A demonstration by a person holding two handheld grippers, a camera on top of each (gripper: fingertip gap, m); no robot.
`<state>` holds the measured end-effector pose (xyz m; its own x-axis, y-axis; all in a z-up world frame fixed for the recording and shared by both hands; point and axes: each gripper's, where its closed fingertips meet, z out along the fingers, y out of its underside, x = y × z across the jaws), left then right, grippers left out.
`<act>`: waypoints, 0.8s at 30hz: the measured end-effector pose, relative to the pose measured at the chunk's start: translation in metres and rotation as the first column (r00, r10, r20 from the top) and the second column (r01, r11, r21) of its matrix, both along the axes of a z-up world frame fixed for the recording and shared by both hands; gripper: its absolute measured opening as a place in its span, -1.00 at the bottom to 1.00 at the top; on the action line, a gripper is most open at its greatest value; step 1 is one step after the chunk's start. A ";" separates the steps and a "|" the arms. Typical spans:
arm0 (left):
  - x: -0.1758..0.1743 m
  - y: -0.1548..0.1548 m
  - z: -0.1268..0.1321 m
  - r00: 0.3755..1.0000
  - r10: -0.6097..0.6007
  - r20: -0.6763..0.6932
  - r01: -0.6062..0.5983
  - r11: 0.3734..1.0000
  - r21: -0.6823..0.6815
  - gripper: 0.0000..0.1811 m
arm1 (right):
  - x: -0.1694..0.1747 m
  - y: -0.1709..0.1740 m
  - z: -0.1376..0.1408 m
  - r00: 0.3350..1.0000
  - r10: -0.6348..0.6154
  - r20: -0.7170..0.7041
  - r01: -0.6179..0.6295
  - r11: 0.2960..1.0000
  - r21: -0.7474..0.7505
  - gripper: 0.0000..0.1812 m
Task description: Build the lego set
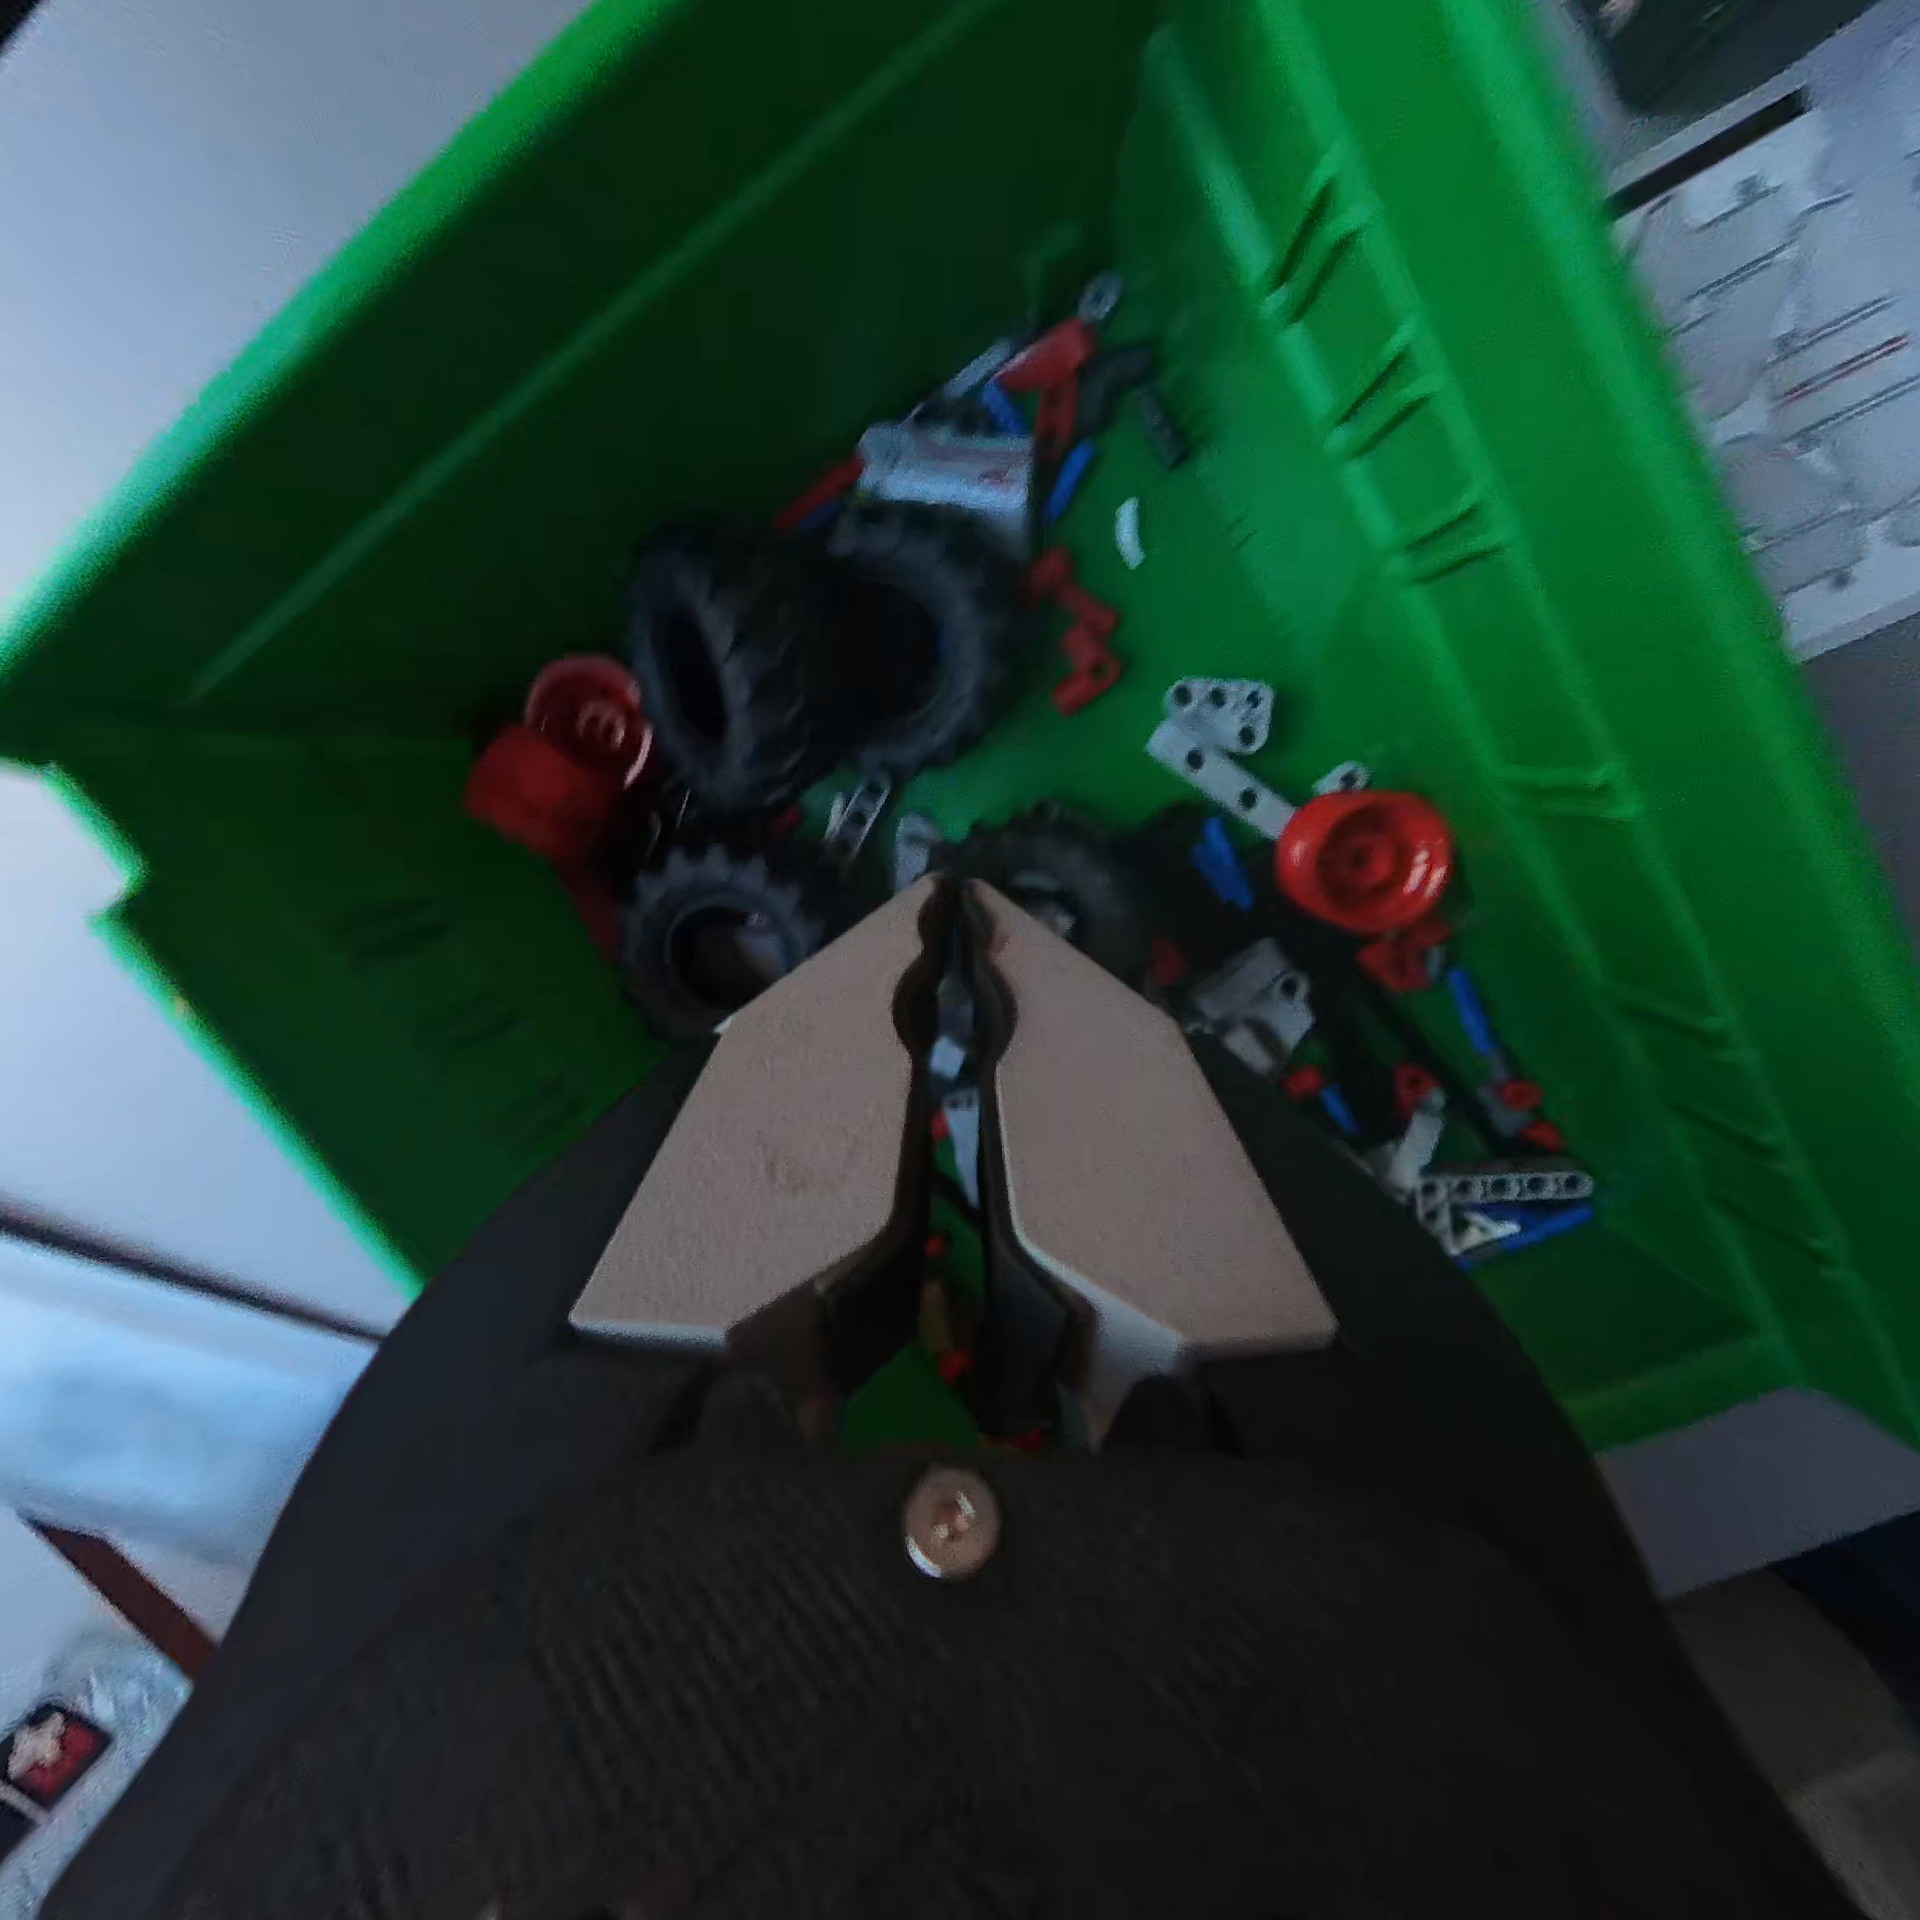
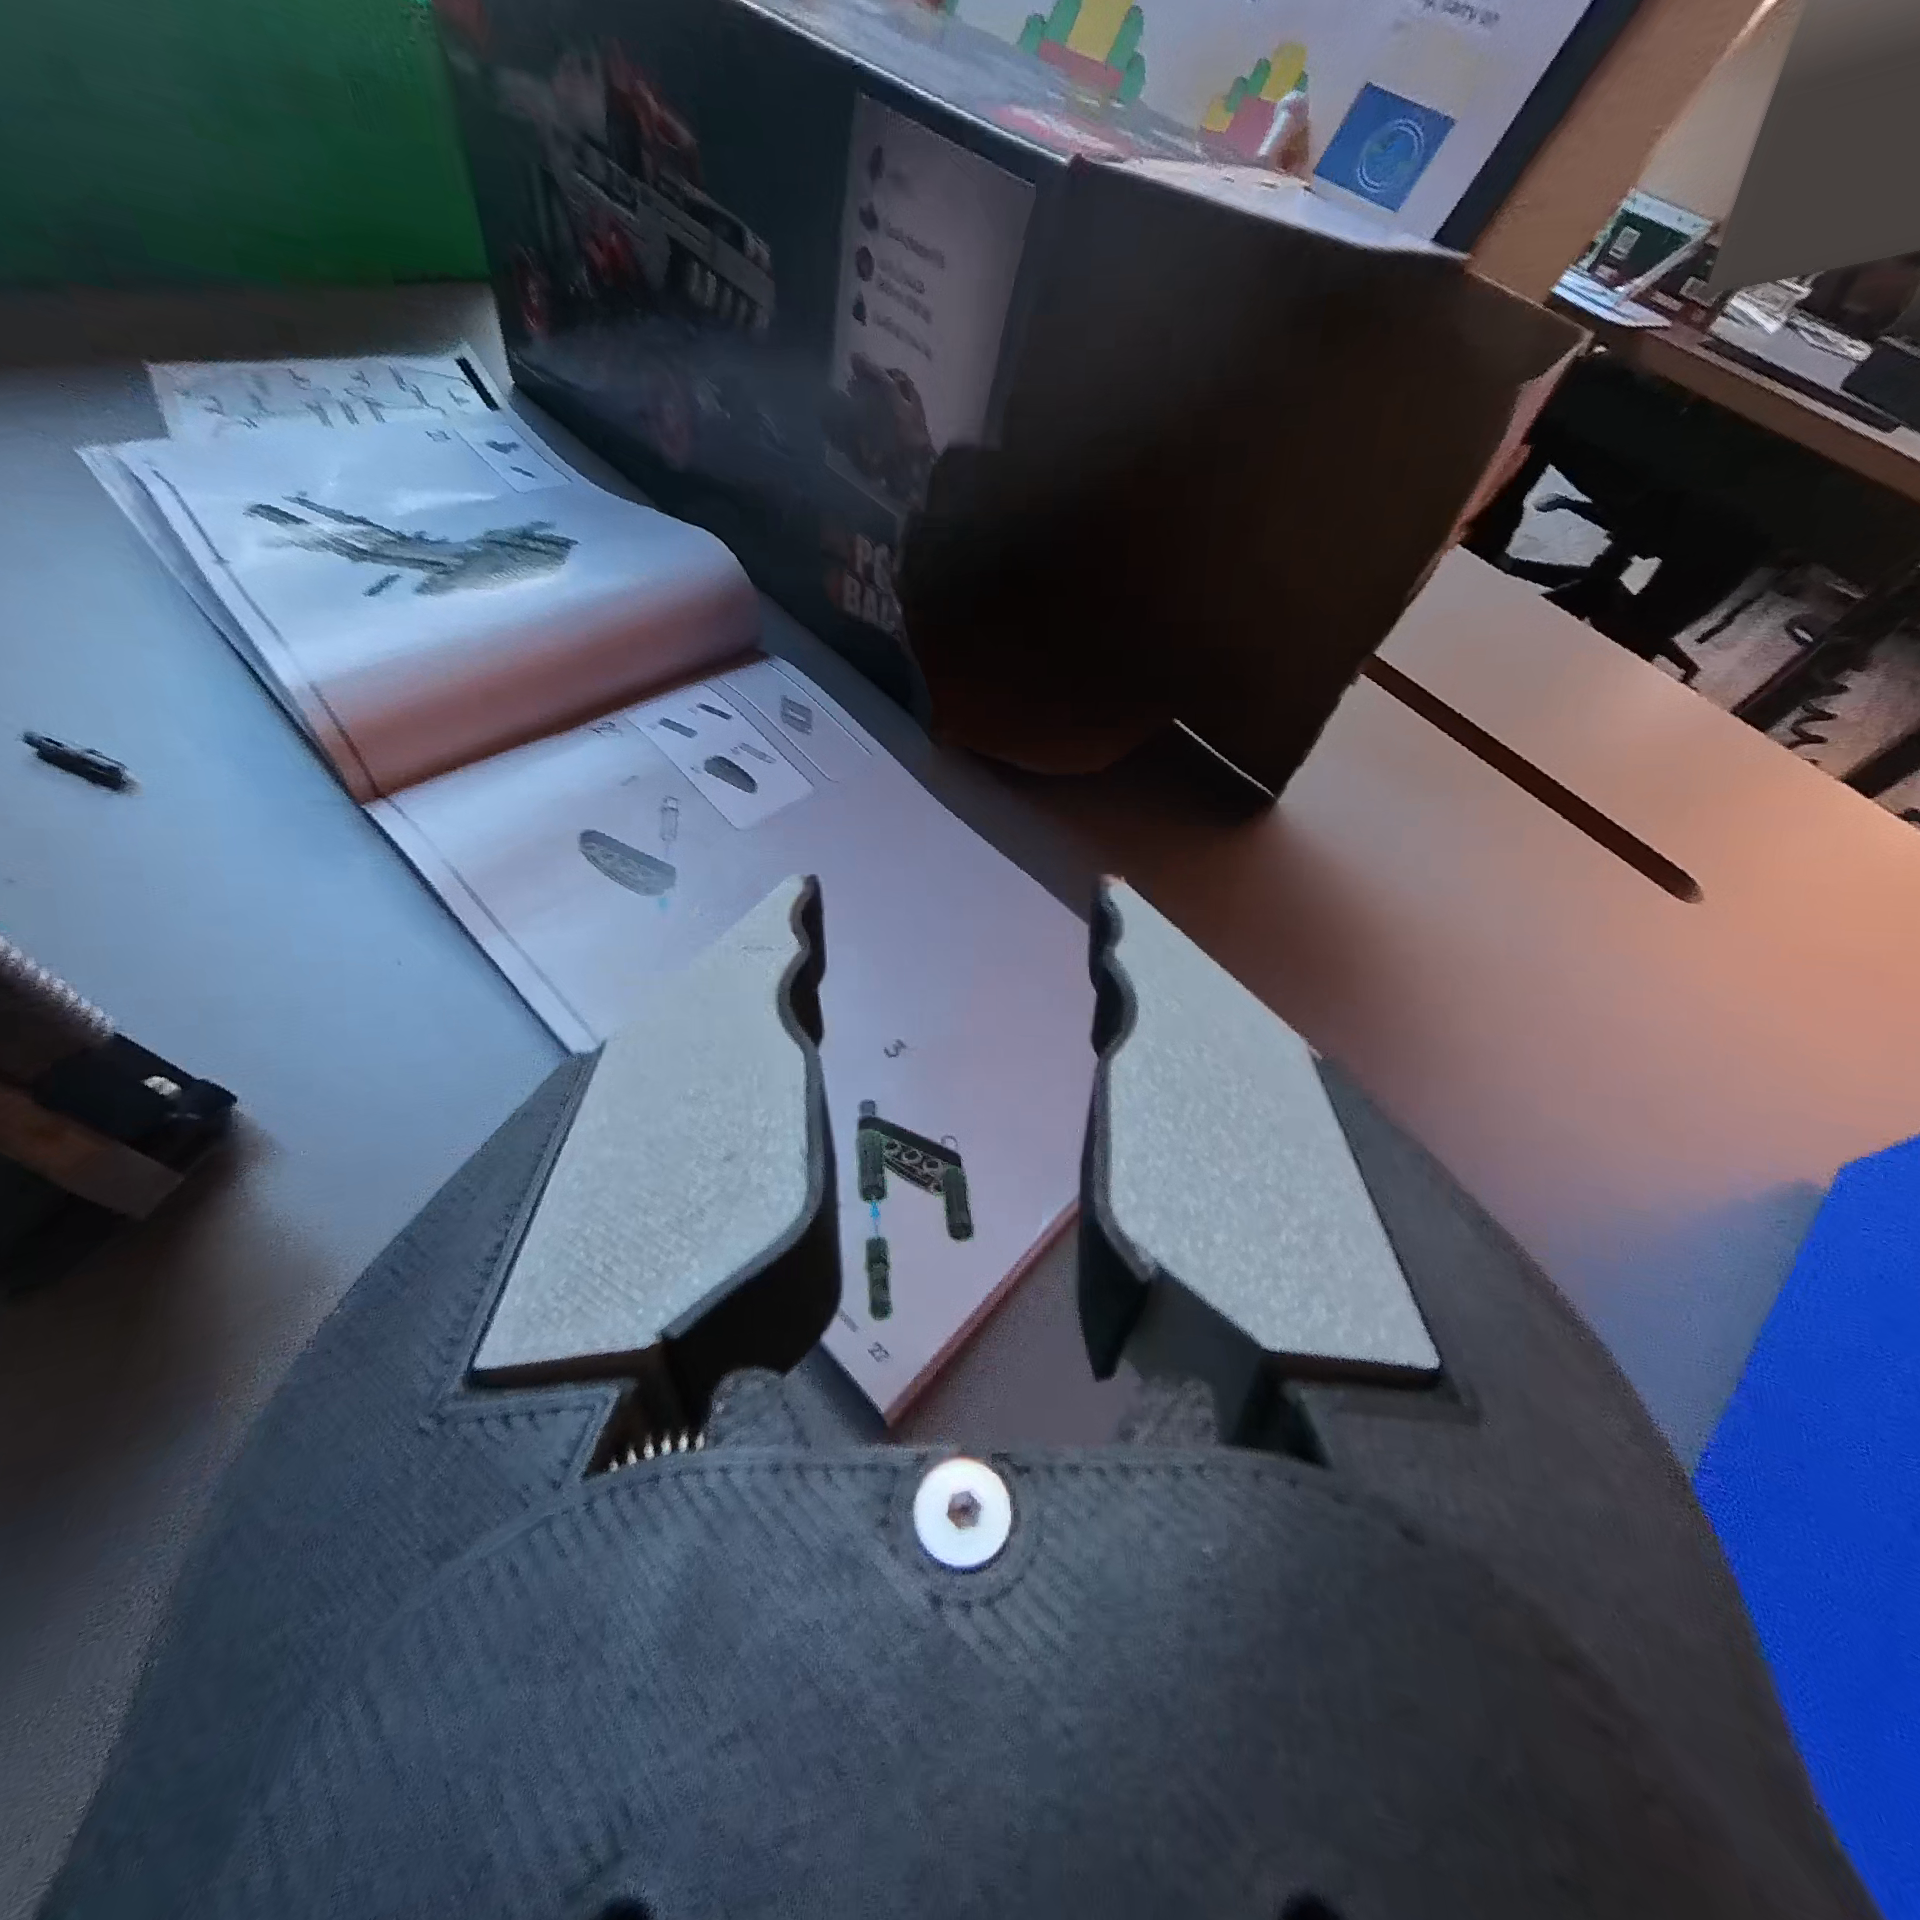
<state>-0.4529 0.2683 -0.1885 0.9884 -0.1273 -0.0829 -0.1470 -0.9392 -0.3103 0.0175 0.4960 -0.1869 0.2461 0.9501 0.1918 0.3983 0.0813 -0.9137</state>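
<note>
— Left gripper (image 1: 951, 894) hangs over the green bin (image 1: 520, 343), jaws pressed together; whether they pinch anything, I can't tell.

— And the lego pieces (image 1: 1226, 758)?

— Scattered on the bin floor just beyond its tips, so it's nearer. Right gripper (image 2: 956, 914) hovers spread, empty, above the instruction booklet (image 2: 499, 582), with free tabletop around it.

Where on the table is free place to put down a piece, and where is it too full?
Bare table lies left of the open instruction booklet, around a small black pin. More bare table lies right of the booklet, before the set's box. Inside the green bin, parts crowd the floor.
</note>
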 end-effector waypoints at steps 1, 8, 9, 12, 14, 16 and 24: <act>0.006 0.007 0.000 0.999 -0.032 0.008 0.032 0.999 0.014 -0.91 | 0.001 0.002 0.000 1.000 -0.013 0.002 0.013 1.000 0.005 -0.46; 0.031 0.019 -0.004 0.980 -0.160 0.115 0.165 0.985 -0.042 -0.54 | 0.010 0.021 -0.006 0.991 -0.124 0.055 0.120 0.990 0.074 -0.44; 0.031 0.017 -0.004 0.978 -0.179 0.104 0.186 0.981 -0.061 -0.54 | 0.011 0.024 -0.007 0.988 -0.145 0.058 0.140 0.987 0.083 -0.43; 0.021 0.016 0.001 0.975 -0.222 0.031 0.223 0.971 -0.086 -0.56 | 0.016 0.037 -0.007 0.974 -0.214 0.070 0.206 0.972 0.109 -0.42; 0.002 0.013 0.013 0.972 -0.227 -0.067 0.221 0.972 -0.081 -0.51 | 0.020 0.046 -0.006 0.962 -0.260 0.079 0.248 0.960 0.131 -0.42; -0.021 0.014 0.036 0.972 -0.177 -0.153 0.178 0.984 -0.007 -0.56 | 0.024 0.050 -0.006 0.953 -0.292 0.082 0.279 0.950 0.142 -0.42; -0.001 0.015 0.053 0.975 -0.212 -0.072 0.217 0.974 0.071 -0.55 | 0.026 0.053 -0.004 0.947 -0.313 0.068 0.304 0.945 0.120 -0.42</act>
<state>-0.4537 0.2836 -0.1358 0.9311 -0.3268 -0.1624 -0.3643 -0.8569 -0.3647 0.0439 0.5493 -0.1914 0.5022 0.8029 0.3213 0.4954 0.0373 -0.8678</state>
